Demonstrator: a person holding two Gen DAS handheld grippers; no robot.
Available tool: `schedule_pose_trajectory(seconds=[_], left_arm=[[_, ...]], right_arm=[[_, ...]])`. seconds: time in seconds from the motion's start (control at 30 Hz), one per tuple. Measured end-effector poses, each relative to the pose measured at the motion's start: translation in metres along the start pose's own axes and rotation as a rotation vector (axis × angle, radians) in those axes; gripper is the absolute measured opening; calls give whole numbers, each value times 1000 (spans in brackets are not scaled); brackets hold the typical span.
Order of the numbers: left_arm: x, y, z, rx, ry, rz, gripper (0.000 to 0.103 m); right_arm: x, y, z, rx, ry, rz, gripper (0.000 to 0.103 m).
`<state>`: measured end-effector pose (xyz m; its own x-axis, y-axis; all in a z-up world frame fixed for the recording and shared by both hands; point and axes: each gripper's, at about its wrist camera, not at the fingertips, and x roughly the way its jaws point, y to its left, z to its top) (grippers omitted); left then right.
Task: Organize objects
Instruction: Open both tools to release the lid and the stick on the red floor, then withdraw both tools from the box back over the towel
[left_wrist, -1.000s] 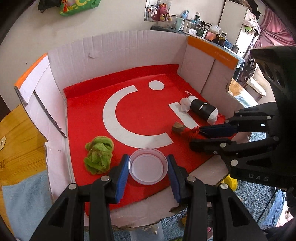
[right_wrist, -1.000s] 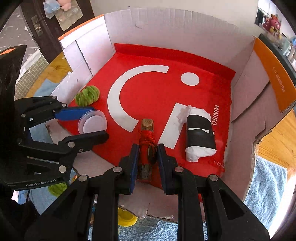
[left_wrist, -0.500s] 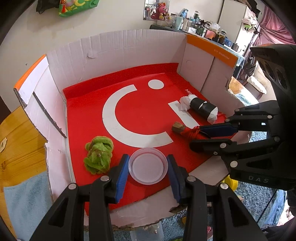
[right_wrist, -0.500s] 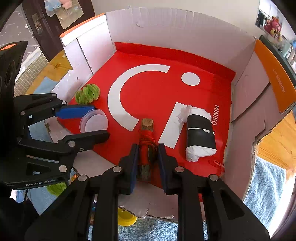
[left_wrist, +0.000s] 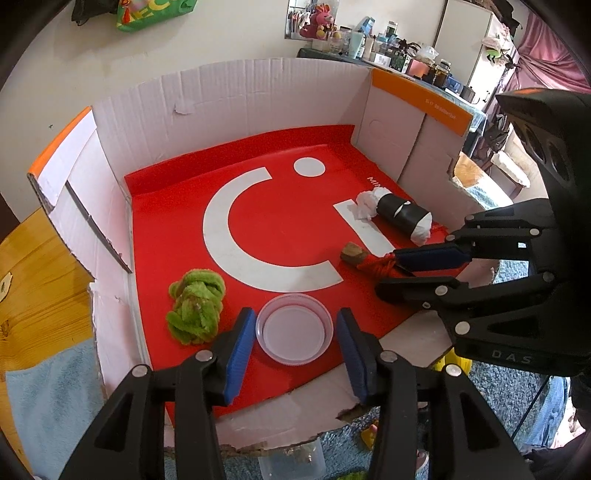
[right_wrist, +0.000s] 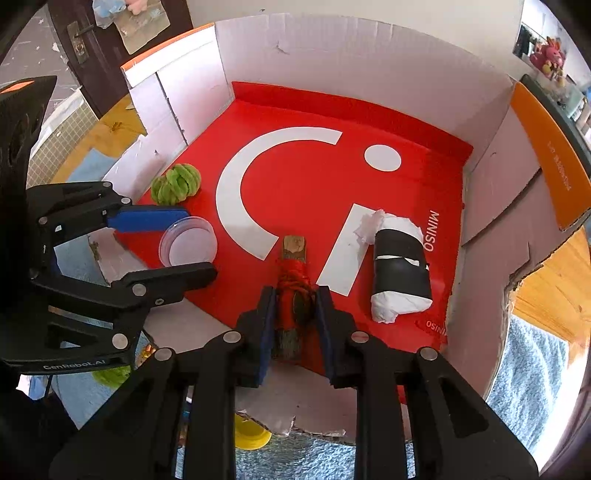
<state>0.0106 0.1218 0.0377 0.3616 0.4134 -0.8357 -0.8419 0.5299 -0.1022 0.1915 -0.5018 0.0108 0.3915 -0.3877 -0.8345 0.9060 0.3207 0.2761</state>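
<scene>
Barely started I'd say: my left claw (left_wrist: 295, 332) gapes around the dish (left_wrist: 294, 329) without touching, right claw (right_wrist: 293, 306) pinches the red-wrapped stick (right_wrist: 293, 273), both near the box's (left_wrist: 258, 96) front edge; pompom (left_wrist: 195, 308) and roll (right_wrist: 400, 271) untouched.

Box floor (right_wrist: 314, 192) red w/ white arc, dot & bar; walls (left_wrist: 229, 107) white cardboard, orange top edges. Dish (left_wrist: 294, 329) clear, pale pinkish. Fuzzy bundle (left_wrist: 195, 306) lime green. Stick (right_wrist: 293, 280) brown wood, red cord wrap. Roll (right_wrist: 400, 269) black band, white paper ends. Gripper pads (left_wrist: 240, 356) blue, frames black
</scene>
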Motion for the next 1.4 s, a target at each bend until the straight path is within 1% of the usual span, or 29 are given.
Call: schedule_pose_trajectory(seconds=[0.27,0.4,0.5,0.53,0.6,0.63,0.67,0.93,1.13,1.2,1.27,1.37,1.4], left_arm=[[-1,-1,-1,1,1,-5,48],[-2,-1,-1,1,-1,-8,51],[-2,-1,-1,1,-1,-10,51],[-2,-1,-2,2,-1,-10,51],[-3,-2,-2,4,-1,-10,51],[-3,-1,-2,5,0,-12,51],[-4,-1,-2,5,-1,-12,52],[-6,1,-1,-6,-4,-17,52],[-14,1,-3,-13,-19,-15,52],[-20,0,-4,-16,-30,-12,52],[-27,0,-5,-20,-45,-8,52],[-42,-1,-6,-30,-76,1,52],[-47,-1,-7,-34,-86,4,57]], right_arm=[[0,0,-1,-6,3,-1,24],[0,1,0,-8,6,0,24],[1,2,1,-10,5,-6,27],[0,3,0,-13,4,-13,29],[0,3,0,-14,0,-20,38],[0,3,0,-10,-6,-26,50],[-1,2,0,-7,-12,-31,53],[-4,2,-1,-6,-16,-28,53],[-14,4,-4,-1,-38,-37,53],[-19,4,-6,0,-46,-42,55],[-26,5,-8,0,-64,-52,62],[-41,5,-11,14,-106,-67,62],[-46,5,-11,20,-117,-68,62]])
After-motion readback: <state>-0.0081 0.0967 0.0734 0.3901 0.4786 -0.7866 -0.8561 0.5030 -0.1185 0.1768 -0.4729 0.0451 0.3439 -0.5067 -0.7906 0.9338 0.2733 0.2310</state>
